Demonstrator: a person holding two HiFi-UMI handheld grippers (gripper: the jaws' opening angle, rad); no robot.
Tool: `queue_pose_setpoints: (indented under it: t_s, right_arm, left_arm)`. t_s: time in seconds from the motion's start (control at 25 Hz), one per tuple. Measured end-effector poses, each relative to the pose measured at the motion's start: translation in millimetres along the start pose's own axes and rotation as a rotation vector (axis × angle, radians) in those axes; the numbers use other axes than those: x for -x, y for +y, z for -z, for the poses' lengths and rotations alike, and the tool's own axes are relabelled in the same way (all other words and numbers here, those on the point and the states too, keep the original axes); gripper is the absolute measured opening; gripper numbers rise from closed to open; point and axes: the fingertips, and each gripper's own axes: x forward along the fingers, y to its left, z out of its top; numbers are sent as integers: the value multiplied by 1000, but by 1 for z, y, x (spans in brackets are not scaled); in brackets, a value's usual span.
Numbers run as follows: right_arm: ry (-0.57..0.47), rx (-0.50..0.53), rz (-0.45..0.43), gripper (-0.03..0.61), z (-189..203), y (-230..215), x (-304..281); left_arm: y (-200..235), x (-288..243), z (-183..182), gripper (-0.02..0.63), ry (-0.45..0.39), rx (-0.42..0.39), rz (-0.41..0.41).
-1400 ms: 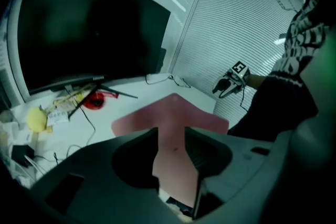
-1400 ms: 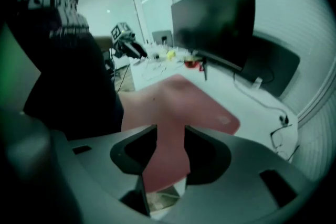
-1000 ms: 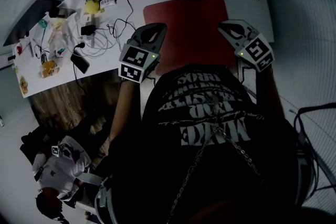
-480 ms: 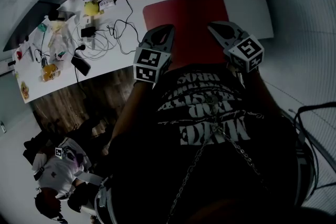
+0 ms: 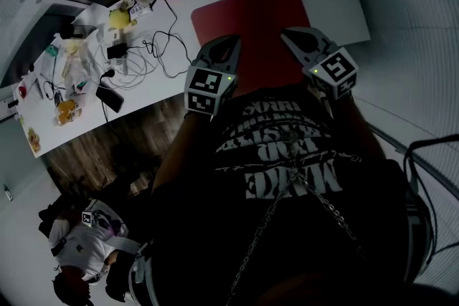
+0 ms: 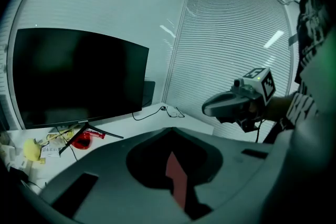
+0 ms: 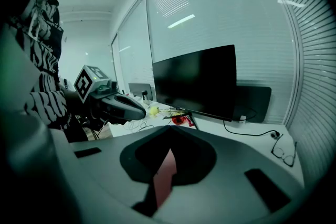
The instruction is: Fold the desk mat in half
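Both pairs of jaws are closed. The left gripper (image 5: 229, 43) and the right gripper (image 5: 289, 36) sit at the near edge of the red desk mat (image 5: 251, 18), which lies flat and unfolded on the white counter (image 5: 341, 7). In each gripper view a red sliver shows between the closed jaws, so I read both as clamped on the mat's near edge, though the dim picture leaves me a little unsure. I judge the grasp made. The lift, the carry over to the far edge and the release are all left to do.
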Motion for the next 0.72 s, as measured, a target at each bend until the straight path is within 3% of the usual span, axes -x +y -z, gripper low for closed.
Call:
queue_pose_setpoints:
  t_s: [0.36, 0.72]
  right_arm:
    - [15, -4, 73, 0, 7, -4, 15]
    - [-25, 9, -22, 0, 10, -34, 48]
  left_arm:
    - [3, -7, 8, 8, -14, 36, 28]
    - [-15, -23, -16, 8, -50, 50, -123]
